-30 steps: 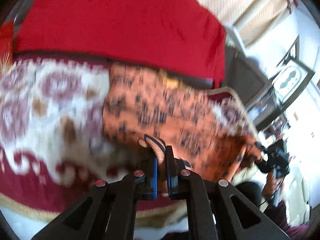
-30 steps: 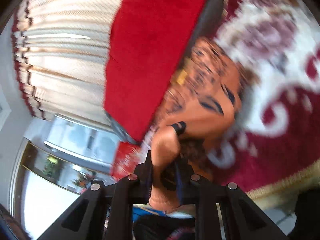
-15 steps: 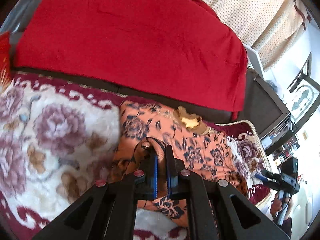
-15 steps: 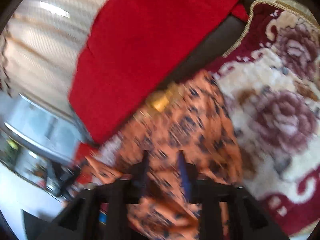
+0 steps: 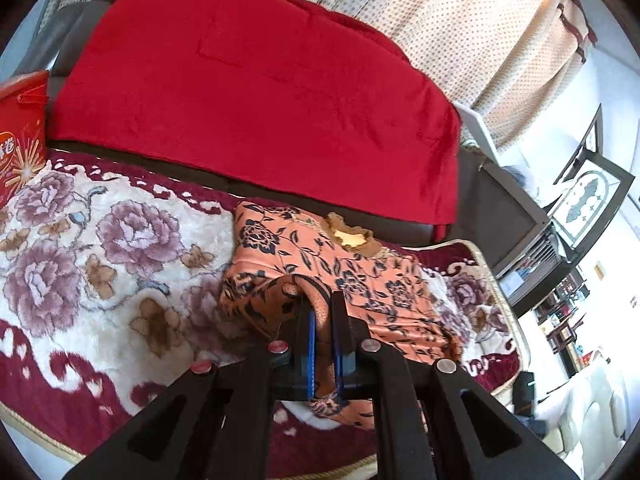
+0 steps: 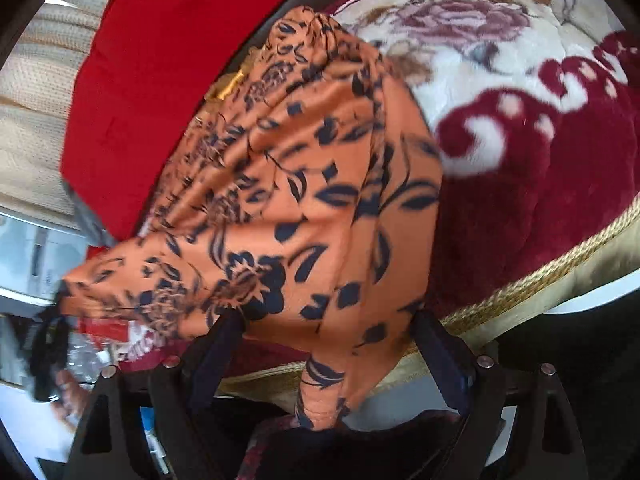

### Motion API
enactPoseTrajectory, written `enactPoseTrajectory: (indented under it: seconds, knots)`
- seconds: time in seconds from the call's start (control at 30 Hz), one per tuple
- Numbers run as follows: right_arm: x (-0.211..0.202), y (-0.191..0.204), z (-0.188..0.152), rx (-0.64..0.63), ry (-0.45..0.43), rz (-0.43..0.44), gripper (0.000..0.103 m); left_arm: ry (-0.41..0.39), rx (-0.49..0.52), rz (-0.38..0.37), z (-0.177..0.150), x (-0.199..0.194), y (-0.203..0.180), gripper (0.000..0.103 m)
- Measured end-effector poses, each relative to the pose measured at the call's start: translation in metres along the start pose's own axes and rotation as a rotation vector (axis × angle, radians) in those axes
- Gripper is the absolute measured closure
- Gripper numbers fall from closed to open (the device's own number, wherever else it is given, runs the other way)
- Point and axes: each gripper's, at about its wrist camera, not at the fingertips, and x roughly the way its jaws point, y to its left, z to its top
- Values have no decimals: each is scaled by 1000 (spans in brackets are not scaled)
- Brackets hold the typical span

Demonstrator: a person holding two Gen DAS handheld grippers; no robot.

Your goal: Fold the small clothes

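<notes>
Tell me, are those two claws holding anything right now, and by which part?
The left gripper pinches a folded edge of the orange flowered garment. The right gripper is open; the cloth only drapes between its fingers.

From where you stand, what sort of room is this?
Most likely a home living room. A sofa draped with a red throw stands behind a floral blanket, long curtains hang at the back, and a cabinet with shelves sits off to the side.

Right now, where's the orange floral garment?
Left wrist view: orange floral garment lies centre on the floral blanket, just before the red throw, pinched in the left claw.
</notes>
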Motion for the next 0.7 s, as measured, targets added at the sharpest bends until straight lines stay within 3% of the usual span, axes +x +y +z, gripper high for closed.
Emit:
enactPoseTrajectory:
  seconds: [0.1,0.17,0.27,0.33,0.47,0.53,0.7]
  knots:
    - [15,-7,-14,-8,52,33,20,-11,-5,-12,-4,-11,-2,96]
    - [20,-20,-22,-5,70,50,68,-12,-14,-15,-5,-15,1,96]
    - [16,-39,-30,16,69,104,92,-14,-32,-20,-2,-18,7,96]
    - [1,-49,-29,25,34,156,93,-16,-36,-20,-1,-18,9,96]
    - [-34,-58,-12,79,-46,352,94,-25,-45,-24,9,-16,13,96]
    - [-54,-54,11,90,-108,445,94,-40,-49,-17,19,-15,14,97]
    - [-79,-34,78,77,-233,536,94,-87,-43,21,65,-6,15,98]
